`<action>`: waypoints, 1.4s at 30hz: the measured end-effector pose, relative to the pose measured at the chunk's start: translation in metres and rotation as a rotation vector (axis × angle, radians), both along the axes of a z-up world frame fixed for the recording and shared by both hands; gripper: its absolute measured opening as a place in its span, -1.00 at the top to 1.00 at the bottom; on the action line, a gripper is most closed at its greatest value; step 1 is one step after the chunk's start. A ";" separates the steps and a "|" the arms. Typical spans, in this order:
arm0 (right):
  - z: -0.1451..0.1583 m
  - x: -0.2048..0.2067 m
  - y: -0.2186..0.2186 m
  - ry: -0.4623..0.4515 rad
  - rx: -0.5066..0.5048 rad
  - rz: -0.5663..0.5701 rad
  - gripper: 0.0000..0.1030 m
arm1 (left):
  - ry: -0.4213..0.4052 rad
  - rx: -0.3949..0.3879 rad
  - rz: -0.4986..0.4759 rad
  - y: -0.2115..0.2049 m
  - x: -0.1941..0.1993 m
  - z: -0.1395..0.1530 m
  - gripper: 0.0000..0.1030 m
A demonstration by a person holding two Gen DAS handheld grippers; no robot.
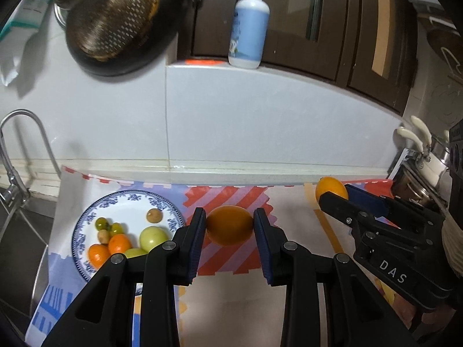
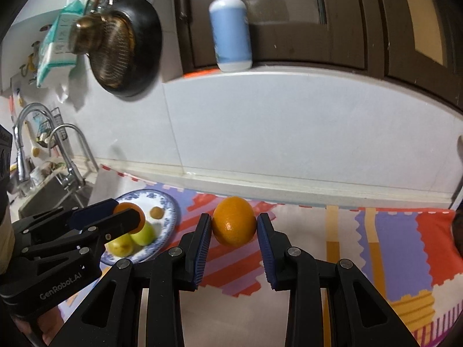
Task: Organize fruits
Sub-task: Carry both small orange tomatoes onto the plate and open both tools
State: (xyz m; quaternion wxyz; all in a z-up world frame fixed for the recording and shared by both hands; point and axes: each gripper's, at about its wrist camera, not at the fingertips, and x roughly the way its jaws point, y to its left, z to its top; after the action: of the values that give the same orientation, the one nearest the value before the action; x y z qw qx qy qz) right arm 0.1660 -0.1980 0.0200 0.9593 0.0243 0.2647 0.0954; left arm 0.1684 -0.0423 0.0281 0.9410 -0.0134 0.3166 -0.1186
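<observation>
My left gripper (image 1: 230, 225) is shut on an orange (image 1: 230, 225), held just above the patterned mat; it also shows at the left of the right wrist view (image 2: 127, 217). My right gripper (image 2: 233, 225) is shut on a second orange (image 2: 233, 221), also above the mat; it shows at the right of the left wrist view (image 1: 335, 195). A blue-and-white plate (image 1: 86, 225) lies left of my left gripper and holds two small oranges (image 1: 111, 248), green fruits (image 1: 153, 237), small green tomatoes and a brown fruit (image 1: 154, 215).
A colourful patterned mat (image 1: 292, 211) covers the counter. A sink with faucets (image 2: 66, 156) lies at the left. A white tiled wall (image 1: 260, 115) stands behind, with a pump bottle (image 1: 249, 26) on its ledge and a black pan (image 1: 121, 20) hanging. Utensils (image 1: 419, 144) stand at the right.
</observation>
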 end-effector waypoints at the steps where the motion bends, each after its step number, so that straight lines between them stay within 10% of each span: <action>1: 0.002 -0.005 0.002 -0.005 0.000 0.001 0.35 | -0.003 -0.002 0.002 0.002 -0.004 0.002 0.34; 20: 0.022 -0.068 0.068 -0.070 0.009 0.026 0.35 | -0.046 -0.018 -0.014 0.054 -0.056 0.029 0.34; 42: 0.021 -0.029 0.163 -0.070 -0.004 0.119 0.35 | -0.041 0.032 0.073 0.146 -0.036 0.017 0.34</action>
State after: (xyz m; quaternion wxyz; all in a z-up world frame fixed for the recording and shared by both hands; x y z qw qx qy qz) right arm 0.1373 -0.0353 0.0407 0.9606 0.0032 0.2324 0.1528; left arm 0.1325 0.1042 0.0456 0.9510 -0.0077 0.2986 -0.0796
